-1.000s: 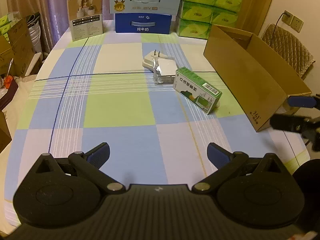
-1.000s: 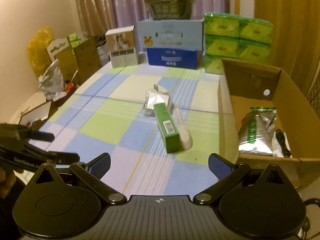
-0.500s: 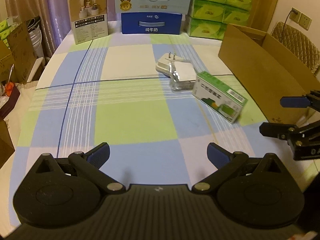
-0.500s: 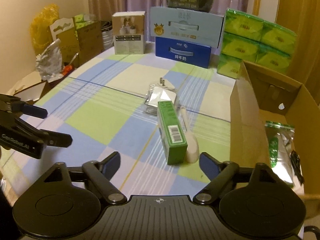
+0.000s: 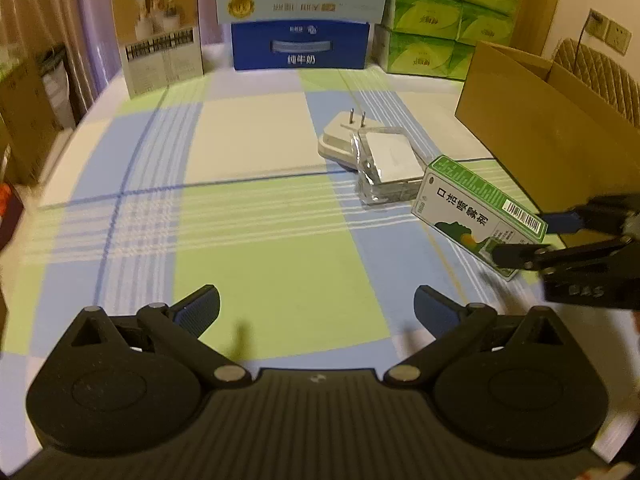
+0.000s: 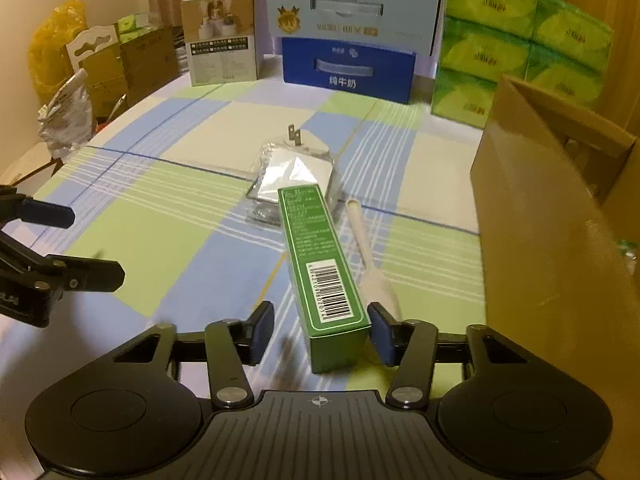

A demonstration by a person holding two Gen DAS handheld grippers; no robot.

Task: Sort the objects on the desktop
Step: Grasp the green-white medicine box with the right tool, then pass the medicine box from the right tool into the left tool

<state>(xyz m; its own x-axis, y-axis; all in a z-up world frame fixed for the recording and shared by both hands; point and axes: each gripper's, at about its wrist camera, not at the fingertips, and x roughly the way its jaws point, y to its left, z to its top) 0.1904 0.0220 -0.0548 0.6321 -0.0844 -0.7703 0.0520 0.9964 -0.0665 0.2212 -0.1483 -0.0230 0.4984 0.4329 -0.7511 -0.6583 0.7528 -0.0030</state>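
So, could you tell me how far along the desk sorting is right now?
Done: nothing can be confirmed, since the cardboard box interior is barely visible. In hand: the right tongs are open, straddling the green carton, not yet gripping. Left: the carton, plug adapter, clear packet and white scoop. The left tongs are open, idle.

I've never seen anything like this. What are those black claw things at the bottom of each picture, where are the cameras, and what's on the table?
Each black claw is a hand-held gripper; a person carries one in each hand. A wide-angle camera on each looks forward along its fingers.

The left wrist view shows the left gripper open over the checked tablecloth, holding nothing. The right gripper is also open, its fingers on either side of the near end of a green box, not yet closed on it.

Also on the table: a white plug adapter, a clear-wrapped packet, a pale spoon-like tool and an open cardboard box.
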